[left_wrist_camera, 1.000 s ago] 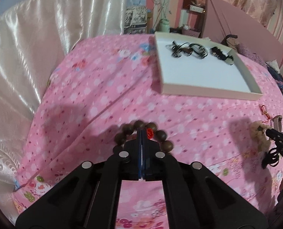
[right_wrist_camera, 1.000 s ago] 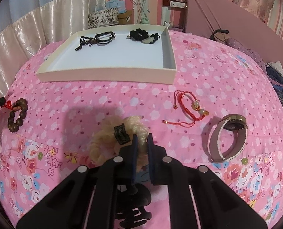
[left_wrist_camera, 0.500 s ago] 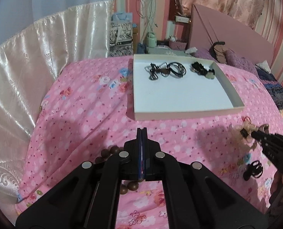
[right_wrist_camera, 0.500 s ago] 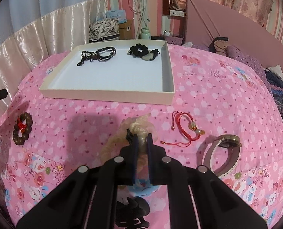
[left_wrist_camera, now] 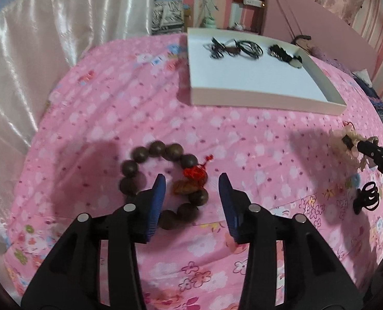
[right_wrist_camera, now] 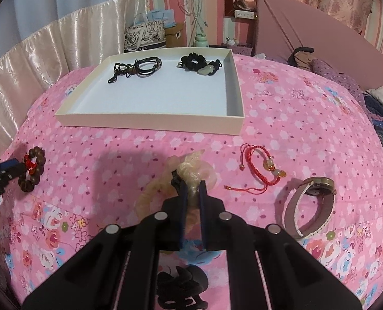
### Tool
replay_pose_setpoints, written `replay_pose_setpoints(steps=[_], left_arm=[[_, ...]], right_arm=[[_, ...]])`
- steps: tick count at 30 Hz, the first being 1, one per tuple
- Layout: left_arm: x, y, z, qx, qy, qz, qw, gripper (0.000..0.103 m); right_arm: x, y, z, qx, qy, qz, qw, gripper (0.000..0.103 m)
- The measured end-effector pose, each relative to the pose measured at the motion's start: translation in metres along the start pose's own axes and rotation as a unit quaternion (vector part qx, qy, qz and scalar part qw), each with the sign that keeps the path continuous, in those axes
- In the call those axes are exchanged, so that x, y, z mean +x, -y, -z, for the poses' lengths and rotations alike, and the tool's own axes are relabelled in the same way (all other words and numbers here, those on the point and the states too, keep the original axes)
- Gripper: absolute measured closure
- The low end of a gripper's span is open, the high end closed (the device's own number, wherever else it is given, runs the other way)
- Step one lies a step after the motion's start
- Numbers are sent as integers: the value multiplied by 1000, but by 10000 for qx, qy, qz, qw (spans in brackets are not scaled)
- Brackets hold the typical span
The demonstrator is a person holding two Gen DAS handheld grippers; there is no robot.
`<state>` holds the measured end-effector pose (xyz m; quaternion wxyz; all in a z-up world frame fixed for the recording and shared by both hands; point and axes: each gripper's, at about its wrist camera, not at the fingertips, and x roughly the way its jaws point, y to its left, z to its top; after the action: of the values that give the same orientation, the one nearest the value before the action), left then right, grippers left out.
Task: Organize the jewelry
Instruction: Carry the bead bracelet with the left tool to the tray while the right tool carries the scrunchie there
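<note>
Jewelry lay scattered on the pink bed before a white tray. The left gripper was opening its jaws around the wooden bead bracelet, pads not touching. The right gripper had its jaws pinched on a cream scrunchie.

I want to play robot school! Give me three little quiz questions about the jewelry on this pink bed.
1. True or false: the brown wooden bead bracelet lies inside the shallow white tray.
2. Which does the right claw pinch? A) cream fabric scrunchie B) red cord bracelet C) round-faced wristwatch
3. Fill in: the jewelry pieces already in the tray are mostly ___ in colour.

Key: 1 false, it lies on the pink floral bedspread, between the opening fingers of the left claw. 2 A. 3 black.
</note>
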<state>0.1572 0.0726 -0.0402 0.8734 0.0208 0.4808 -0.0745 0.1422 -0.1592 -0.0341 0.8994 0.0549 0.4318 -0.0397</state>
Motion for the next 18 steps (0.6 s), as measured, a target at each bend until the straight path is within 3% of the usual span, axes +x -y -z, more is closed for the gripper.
replay_pose_setpoints(steps=[2, 5, 11, 18], left_arm=[[6, 0, 0, 4, -12, -94, 10000, 63], [15, -1, -1, -6, -146, -63, 9999, 90], [12, -3, -5, 5, -26, -81, 10000, 99], [2, -1, -17, -3, 101, -53, 9999, 100]], right_arm=[[0, 0, 1, 5, -3, 2, 10000, 95], [-1, 1, 3, 3, -9, 10, 10000, 95], [1, 0, 3, 8, -24, 6, 10000, 95], [2, 0, -1, 15, -3, -10, 10000, 95]])
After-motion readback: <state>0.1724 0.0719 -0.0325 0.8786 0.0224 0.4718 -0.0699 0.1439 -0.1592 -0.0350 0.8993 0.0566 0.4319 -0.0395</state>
